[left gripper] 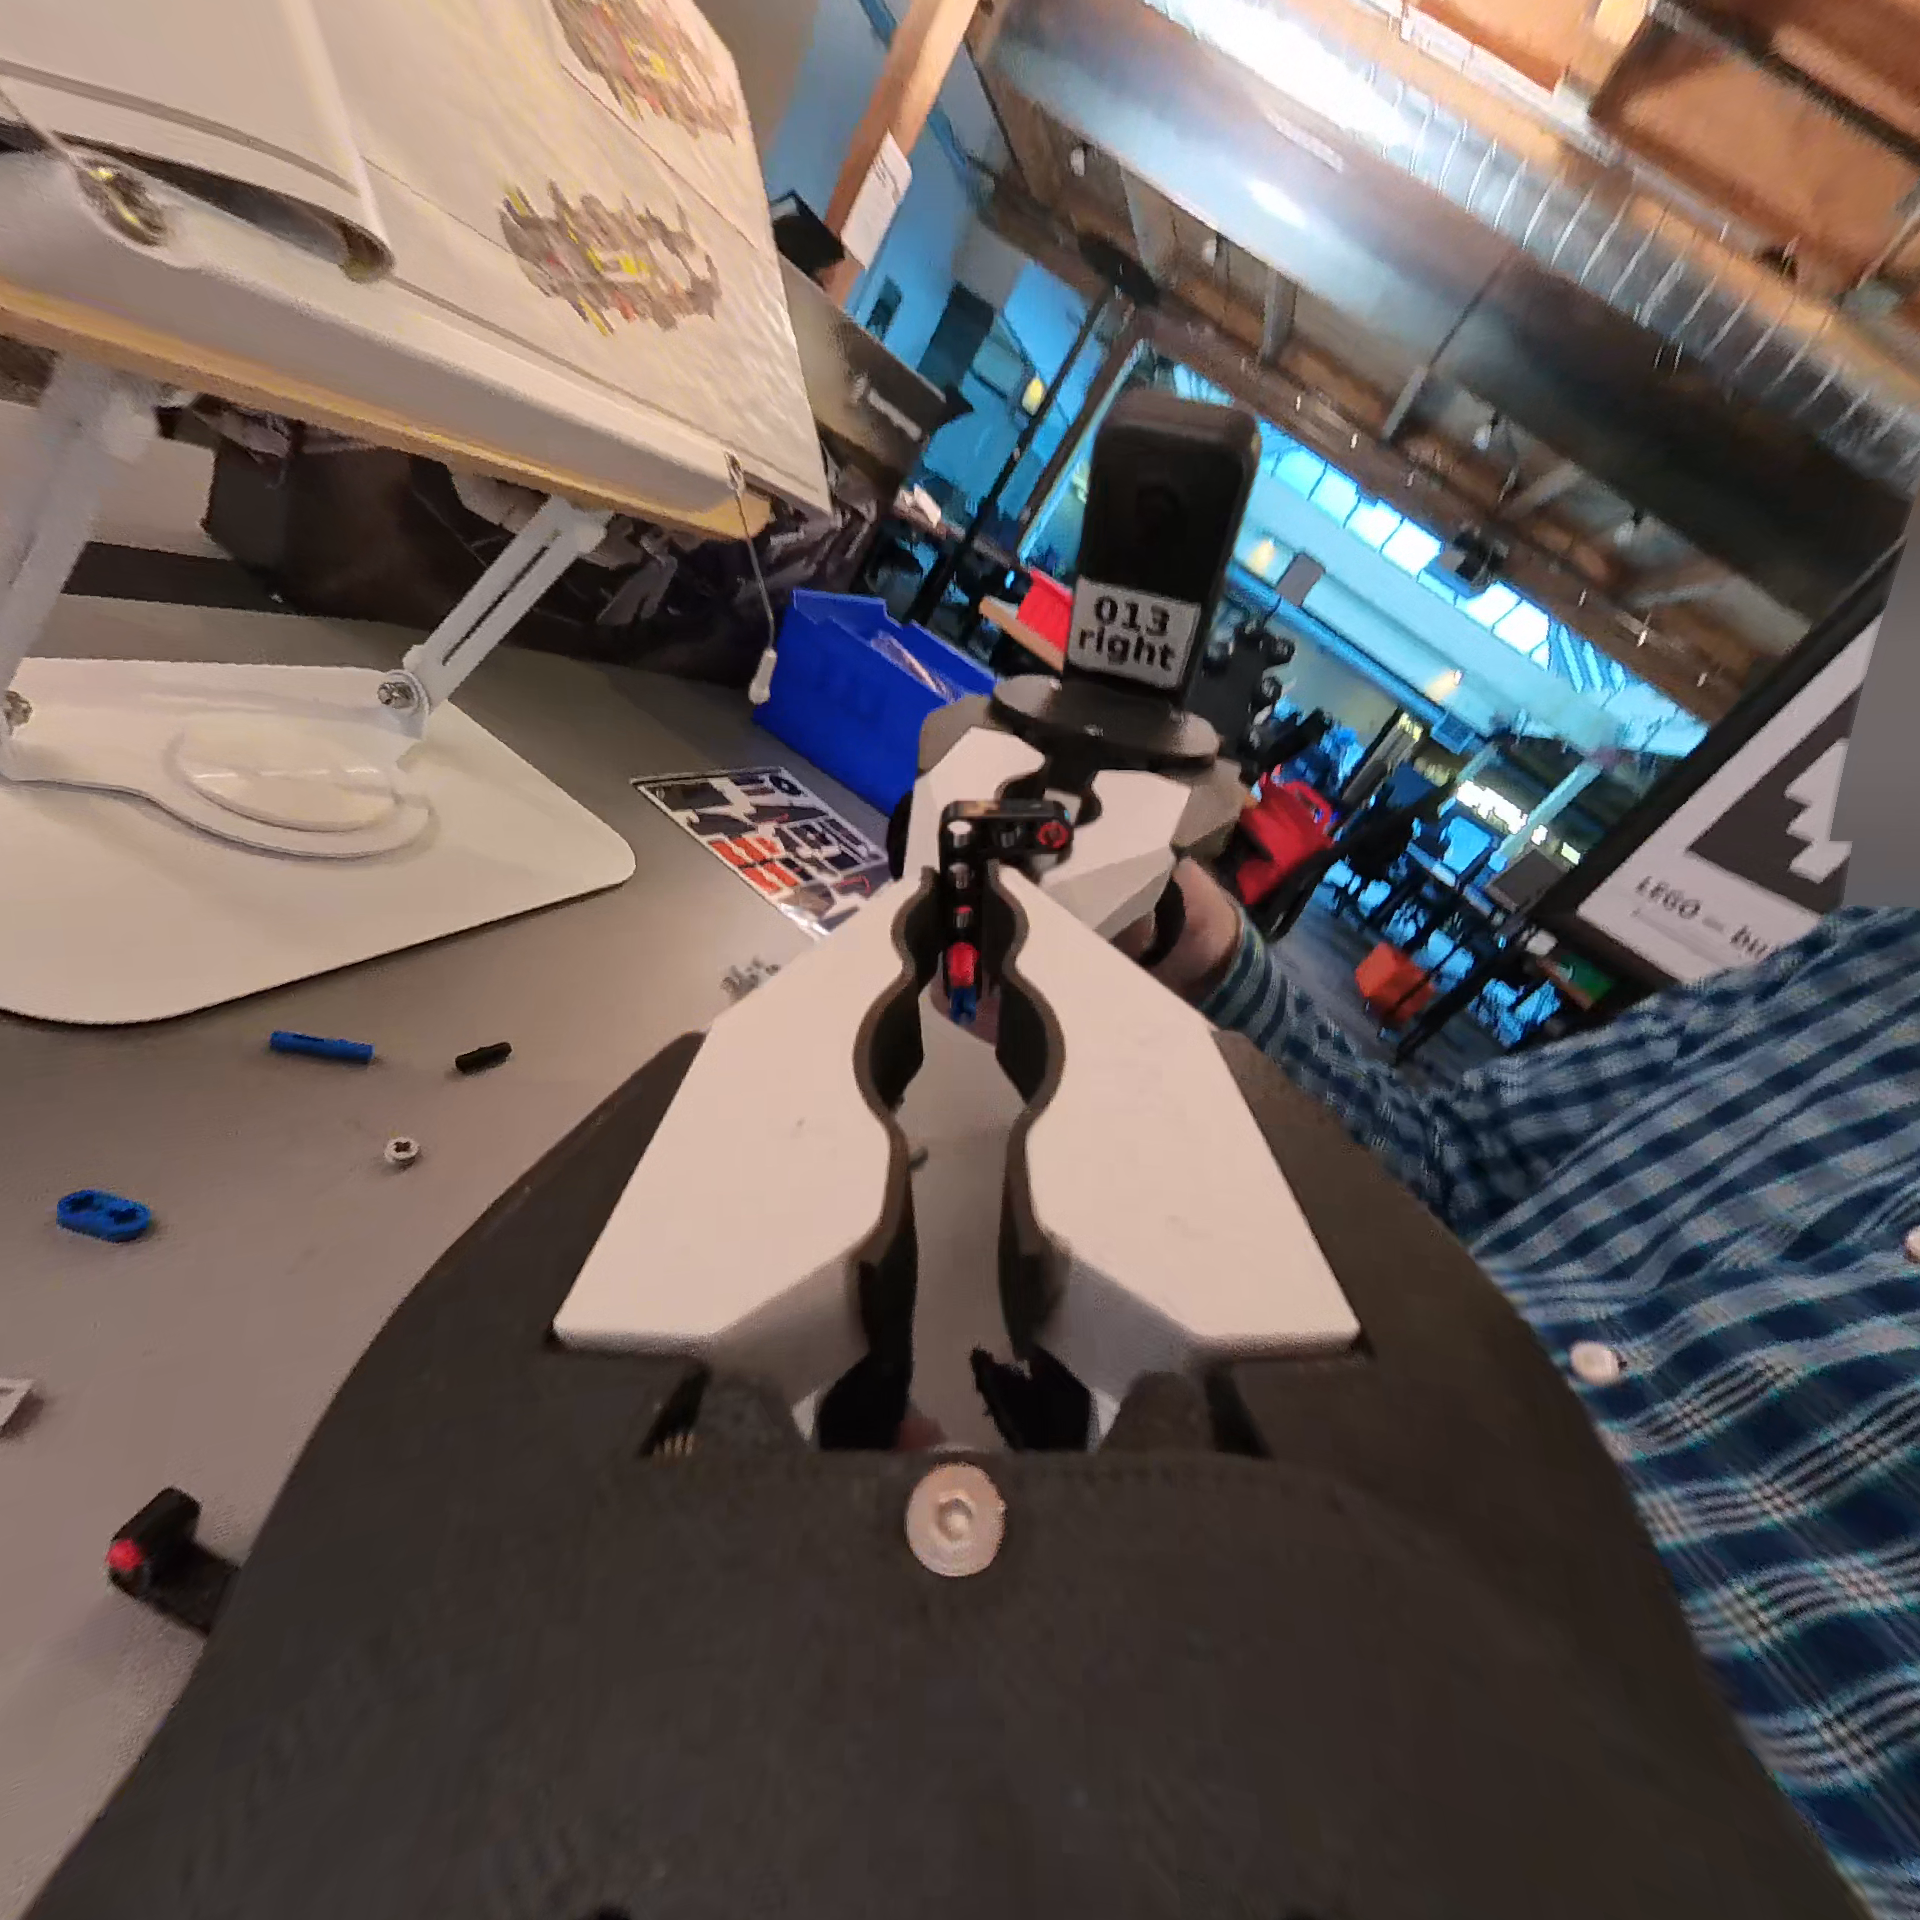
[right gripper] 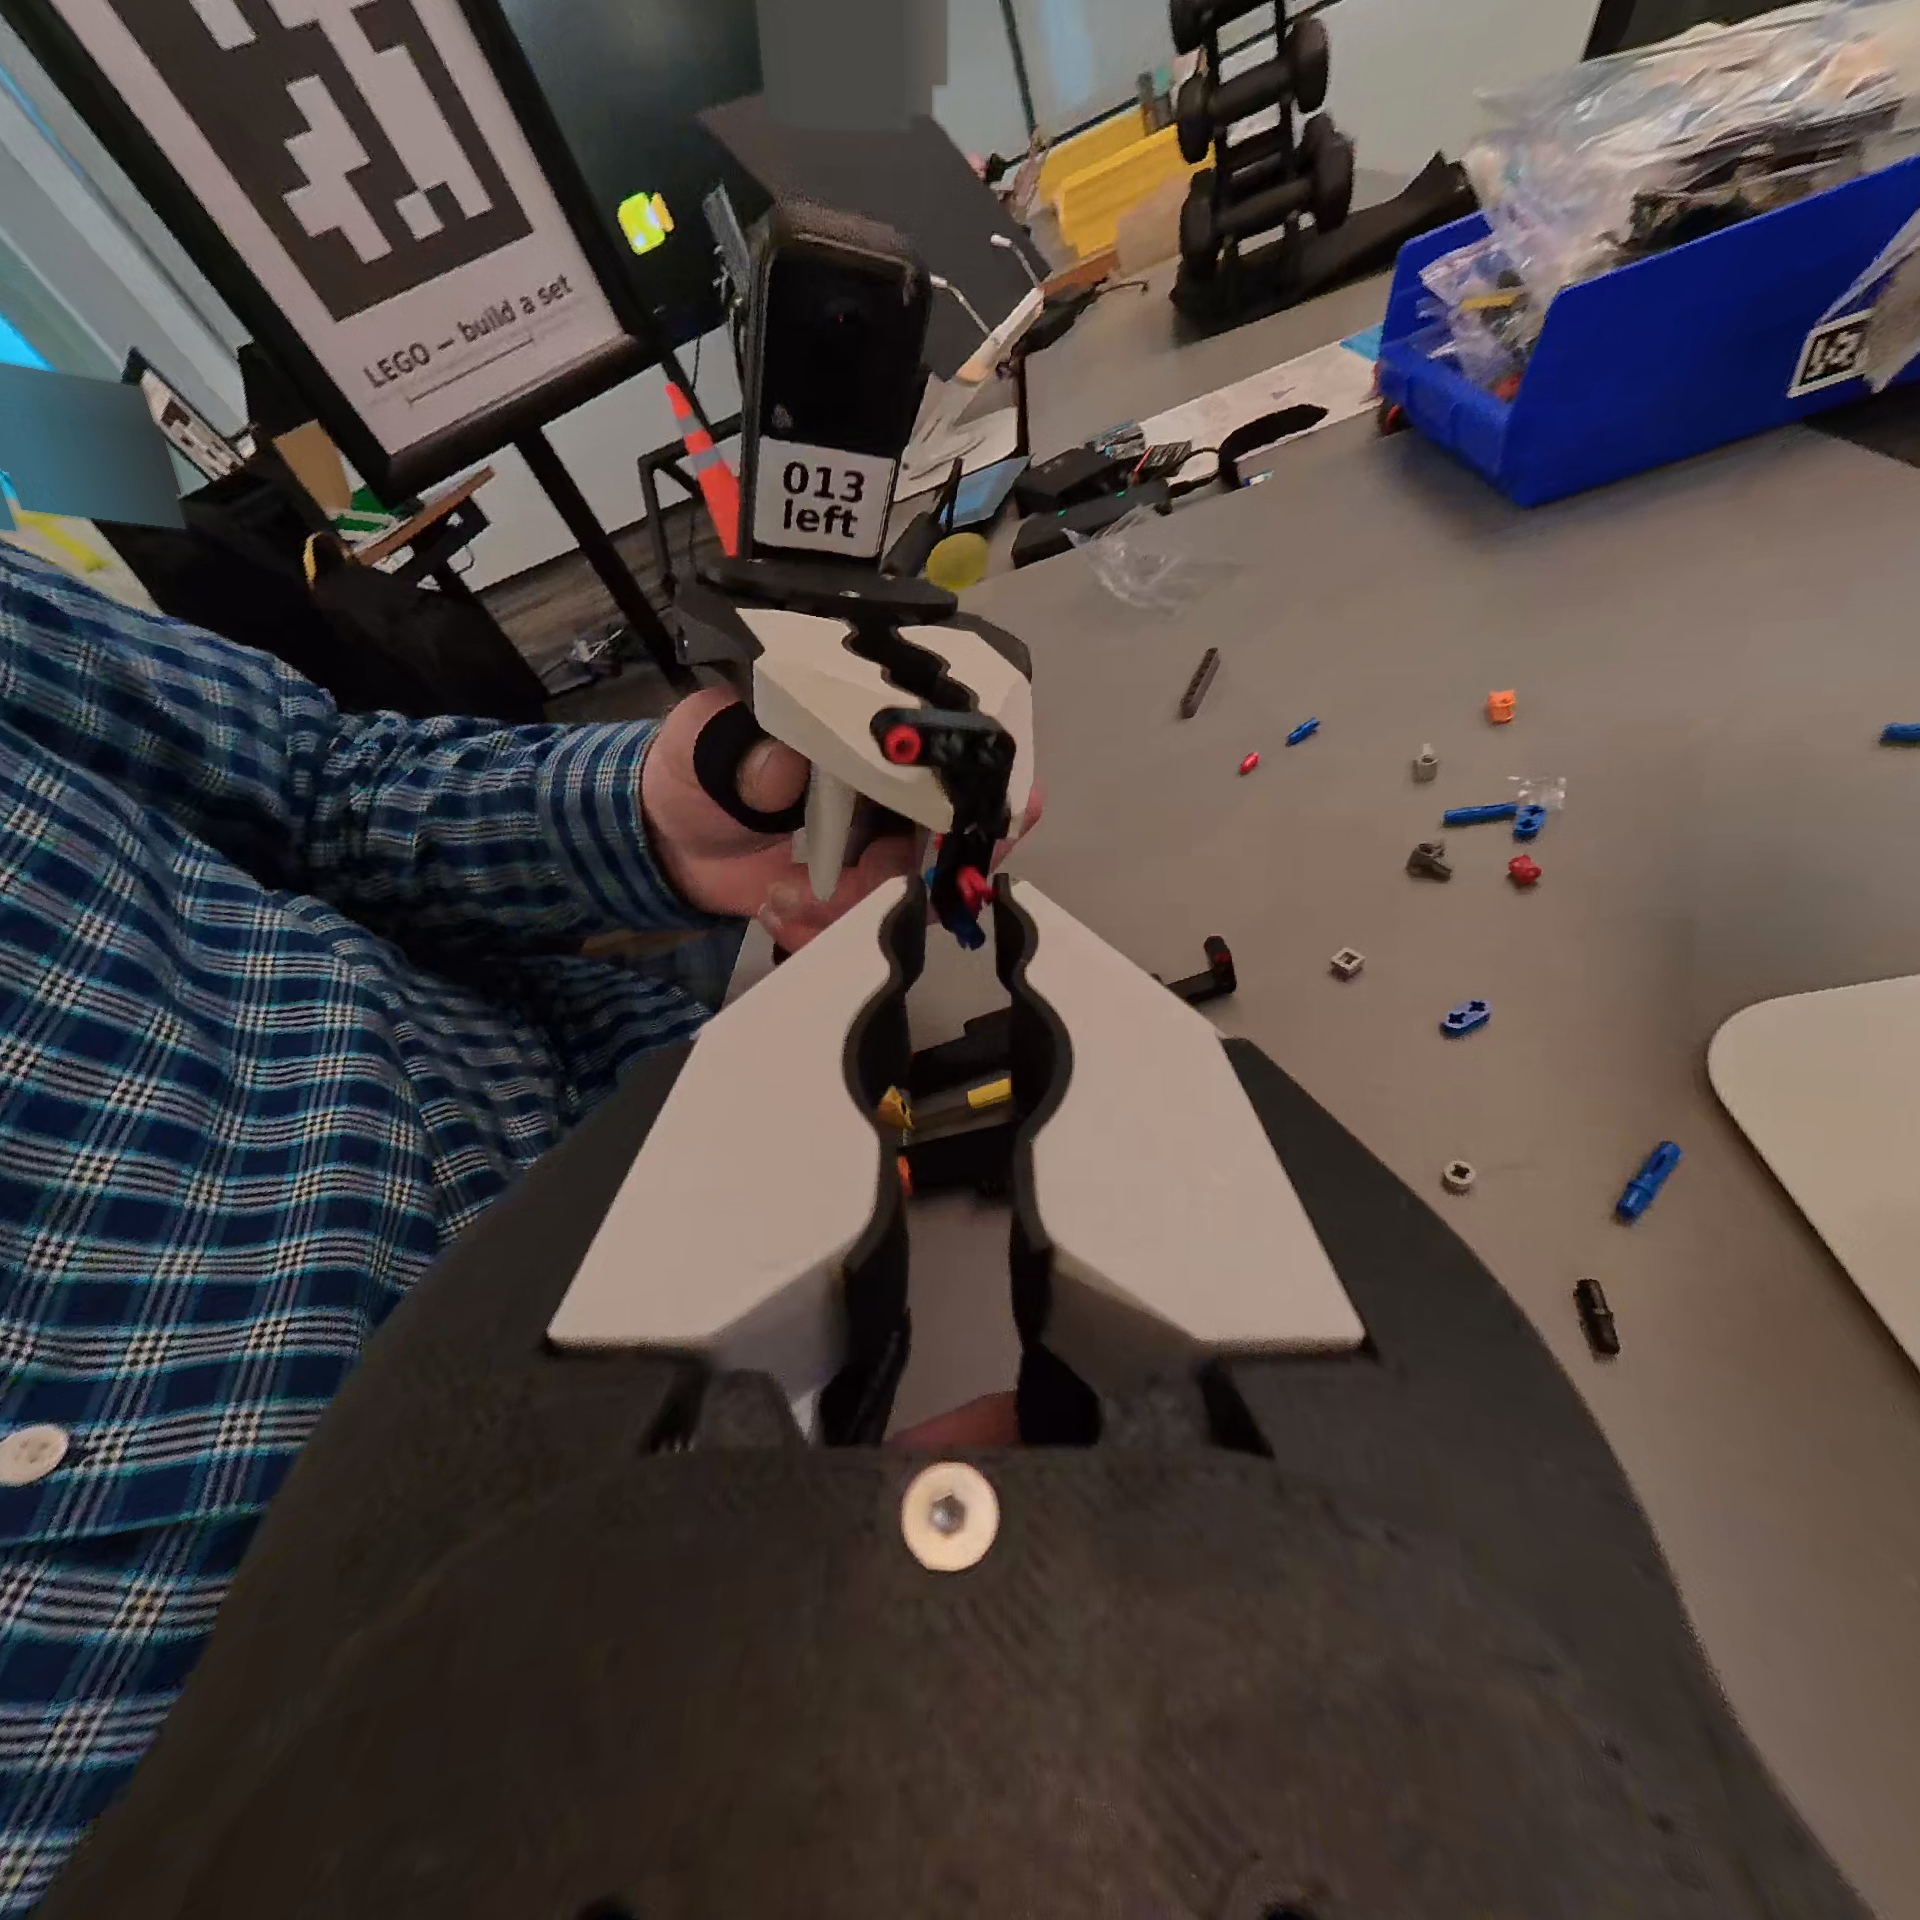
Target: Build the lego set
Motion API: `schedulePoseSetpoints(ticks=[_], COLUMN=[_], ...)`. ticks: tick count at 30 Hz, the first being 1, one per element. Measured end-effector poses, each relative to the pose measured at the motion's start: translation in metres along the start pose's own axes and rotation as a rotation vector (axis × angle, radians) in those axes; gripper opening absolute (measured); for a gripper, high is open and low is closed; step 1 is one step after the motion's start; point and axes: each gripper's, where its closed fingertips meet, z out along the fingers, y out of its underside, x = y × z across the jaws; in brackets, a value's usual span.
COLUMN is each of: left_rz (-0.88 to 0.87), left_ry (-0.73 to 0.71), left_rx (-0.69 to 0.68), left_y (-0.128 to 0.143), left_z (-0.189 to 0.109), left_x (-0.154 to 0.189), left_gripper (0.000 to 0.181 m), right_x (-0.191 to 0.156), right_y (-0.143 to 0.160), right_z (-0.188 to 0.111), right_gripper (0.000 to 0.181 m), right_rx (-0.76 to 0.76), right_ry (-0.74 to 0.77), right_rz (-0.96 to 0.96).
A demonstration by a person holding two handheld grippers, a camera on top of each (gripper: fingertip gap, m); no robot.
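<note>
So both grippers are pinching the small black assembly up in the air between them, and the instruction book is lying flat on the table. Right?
Not quite. Both the left gripper and right gripper do pinch the small black assembly in the air, but the instruction book is propped on a white stand, tilted, as the left wrist view shows.

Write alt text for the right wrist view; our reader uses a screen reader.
Two claws, right and left, meet on a small black assembly with red and blue pins, above a grey table. Loose pieces scatter to the right, near a blue bin.
</note>
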Motion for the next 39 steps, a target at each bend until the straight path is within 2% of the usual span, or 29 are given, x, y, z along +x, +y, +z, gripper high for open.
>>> schedulePoseSetpoints(ticks=[4,6,12,17,19,30,35,39], left_rz=[-0.087,-0.135,-0.246,-0.287,-0.299,-0.322,-0.306,-0.306], left_ry=[-0.018,-0.027,-0.053,-0.066,-0.067,-0.122,-0.155,-0.168], left_rx=[0.098,0.148,0.253,0.299,0.308,0.343,0.359,0.353], left_y=[-0.010,-0.016,-0.024,-0.027,-0.027,-0.021,-0.019,-0.016], left_z=[0.002,0.004,0.008,0.013,0.014,0.016,0.016,0.017], left_x=[-0.008,-0.011,-0.020,-0.022,-0.023,-0.031,-0.032,-0.033], left_gripper=[0.005,0.005,0.005,0.005,0.005,0.006,0.006,0.006], right_x=[0.011,0.015,0.018,0.029,0.032,0.041,0.043,0.041], right_y=[-0.007,-0.011,-0.012,-0.014,-0.015,-0.012,-0.010,-0.007], right_z=[-0.003,-0.009,-0.015,-0.016,-0.018,-0.020,-0.020,-0.018], right_gripper=[0.026,0.026,0.025,0.022,0.015,0.010,0.009,0.016], right_rx=[0.078,0.116,0.081,0.039,0.031,-0.060,-0.064,-0.040], right_ry=[0.113,0.213,0.497,0.656,0.705,0.858,0.857,0.815], right_rz=[-0.039,-0.116,-0.395,-0.489,-0.523,-0.631,-0.590,-0.545])
